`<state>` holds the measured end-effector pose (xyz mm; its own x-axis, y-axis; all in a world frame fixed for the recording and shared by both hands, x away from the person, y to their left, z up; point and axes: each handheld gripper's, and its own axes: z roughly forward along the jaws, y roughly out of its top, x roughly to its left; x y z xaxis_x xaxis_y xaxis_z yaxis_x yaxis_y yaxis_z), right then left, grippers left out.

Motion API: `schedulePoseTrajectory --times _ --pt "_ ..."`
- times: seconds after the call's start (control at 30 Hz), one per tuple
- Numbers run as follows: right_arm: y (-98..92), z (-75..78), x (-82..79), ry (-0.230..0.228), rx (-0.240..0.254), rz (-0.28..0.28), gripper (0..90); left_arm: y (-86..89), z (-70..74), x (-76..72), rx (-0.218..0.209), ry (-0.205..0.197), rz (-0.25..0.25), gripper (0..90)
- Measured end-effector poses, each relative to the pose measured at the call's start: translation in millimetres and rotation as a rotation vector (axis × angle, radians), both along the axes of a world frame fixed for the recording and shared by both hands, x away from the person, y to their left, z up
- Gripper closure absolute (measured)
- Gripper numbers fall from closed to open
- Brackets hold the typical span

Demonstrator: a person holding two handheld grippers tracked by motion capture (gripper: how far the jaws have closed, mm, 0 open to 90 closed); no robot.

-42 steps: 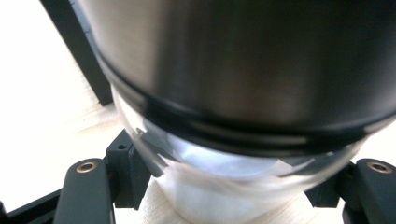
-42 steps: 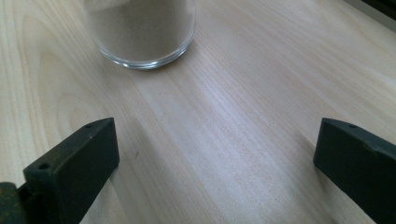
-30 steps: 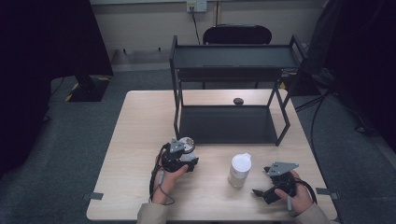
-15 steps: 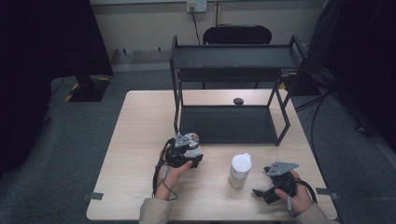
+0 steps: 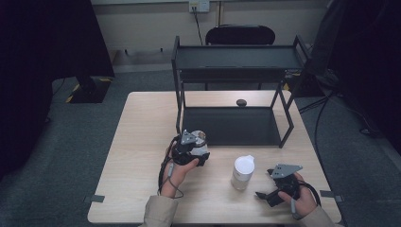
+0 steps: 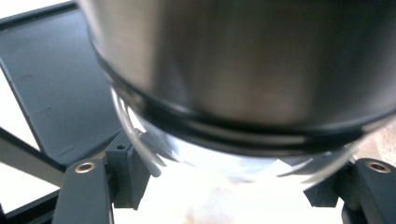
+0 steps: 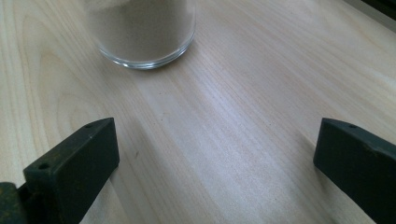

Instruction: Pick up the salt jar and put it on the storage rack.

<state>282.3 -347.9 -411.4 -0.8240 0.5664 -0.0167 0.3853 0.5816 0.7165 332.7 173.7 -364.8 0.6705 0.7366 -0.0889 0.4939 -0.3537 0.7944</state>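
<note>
— What are the two tools doing?
— The left tool [image 5: 197, 142] pinches one glass jar [image 6: 243, 98] with a brushed-metal lid, lifted off the table [image 5: 142, 142] near the front of the black two-tier rack [image 5: 236, 59]. The right tool [image 5: 265, 191] rests on the table, jaws spread and empty.
— Other things?
— One white-lidded jar [image 5: 243, 172] of beige powder stands between the tools; one small dark object [image 5: 241, 102] lies behind the rack's lower shelf.
</note>
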Motion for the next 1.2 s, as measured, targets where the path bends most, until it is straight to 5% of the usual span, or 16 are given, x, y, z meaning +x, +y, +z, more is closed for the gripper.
schedulePoseTrajectory --times 1.2 --pt "0.0 0.1 0.0 0.001 0.000 -0.001 0.0 -40.7 42.9 33.0 0.027 -0.025 -0.077 30.8"
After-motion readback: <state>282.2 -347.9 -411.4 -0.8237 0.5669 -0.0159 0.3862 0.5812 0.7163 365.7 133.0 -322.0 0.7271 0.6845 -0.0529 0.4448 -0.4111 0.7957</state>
